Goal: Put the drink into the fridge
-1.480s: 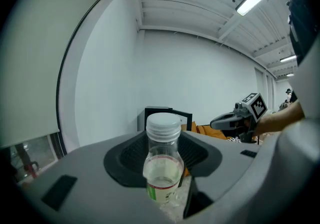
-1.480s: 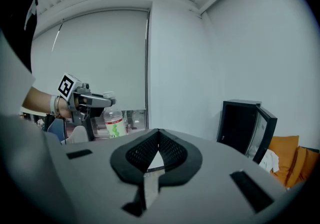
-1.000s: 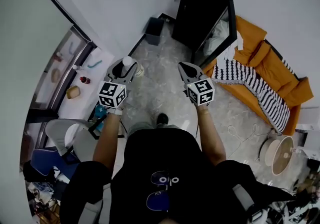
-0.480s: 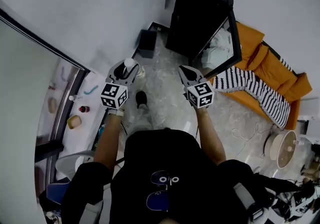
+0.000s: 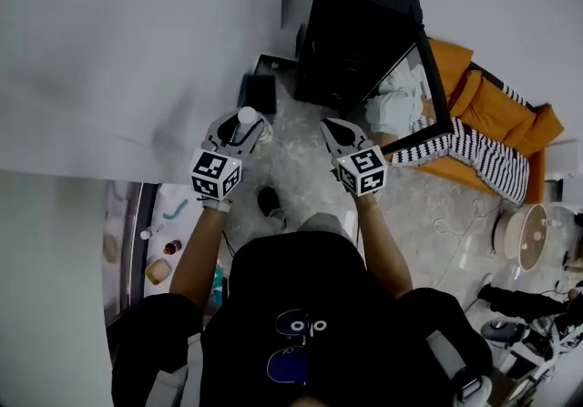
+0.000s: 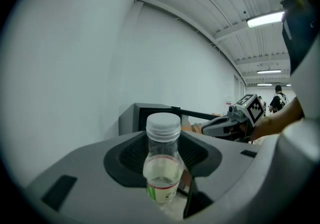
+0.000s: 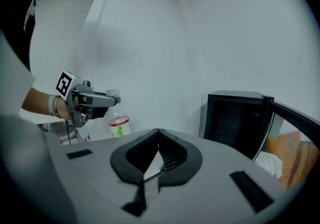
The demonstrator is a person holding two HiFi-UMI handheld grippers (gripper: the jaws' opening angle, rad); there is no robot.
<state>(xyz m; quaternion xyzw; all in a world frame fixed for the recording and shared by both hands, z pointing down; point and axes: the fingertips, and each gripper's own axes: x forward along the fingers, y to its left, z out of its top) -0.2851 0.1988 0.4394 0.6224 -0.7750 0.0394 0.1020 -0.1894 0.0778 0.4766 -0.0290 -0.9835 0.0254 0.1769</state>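
A clear plastic drink bottle [image 6: 162,163] with a white cap and a green-and-white label stands upright in my left gripper [image 5: 240,129], which is shut on it. The bottle [image 7: 119,125] and the left gripper [image 7: 106,100] also show in the right gripper view. My right gripper [image 5: 332,130] is held level beside it, shut and holding nothing, its tips [image 7: 158,130] touching. Ahead stands the black mini fridge [image 5: 360,27] with its glass door [image 5: 417,86] swung open to the right. Its dark inside [image 7: 234,118] shows in the right gripper view.
A small black bin [image 5: 258,91] stands by the wall left of the fridge. An orange sofa [image 5: 496,109] with a striped blanket [image 5: 483,159] lies behind the open door. A round fan [image 5: 521,237] is on the floor at right. A white wall [image 5: 137,41] runs along the left.
The person has walked forward: the fridge is nearer and more centred, and the window shelf has slid back to the lower left. Both grippers keep their stance, the bottle still held.
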